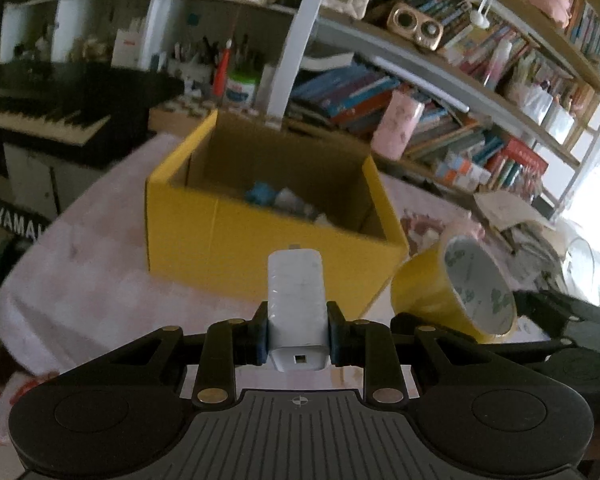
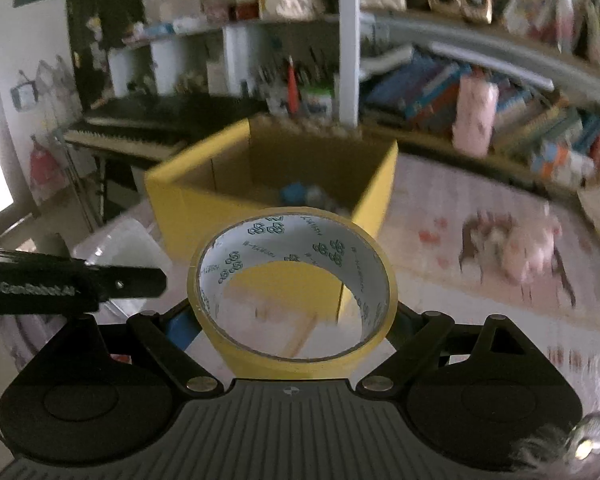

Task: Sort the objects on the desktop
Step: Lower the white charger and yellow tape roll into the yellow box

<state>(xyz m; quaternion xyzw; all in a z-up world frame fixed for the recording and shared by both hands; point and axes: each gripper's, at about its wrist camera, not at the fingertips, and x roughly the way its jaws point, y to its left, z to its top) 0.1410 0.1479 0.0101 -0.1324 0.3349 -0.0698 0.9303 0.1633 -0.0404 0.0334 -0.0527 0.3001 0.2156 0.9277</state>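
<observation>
Jaws of the left gripper (image 1: 296,334) squeeze a white charger (image 1: 297,304), its long side pointing far, at the yellow box (image 1: 236,236) straight ahead. Right gripper (image 2: 296,320) jaws hug a tape roll (image 2: 292,292), equally near that box.

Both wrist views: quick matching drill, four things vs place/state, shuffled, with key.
Things:
1. white charger block
2. yellow tape roll
3. yellow cardboard box
4. pink bottle

Places/states:
A. open-topped on the table, small items inside
B. clamped in the left hand-held gripper
C. on the shelf among the books
D. held across its width by the right hand-held gripper

Pairs: 1-B, 2-D, 3-A, 4-C
</observation>
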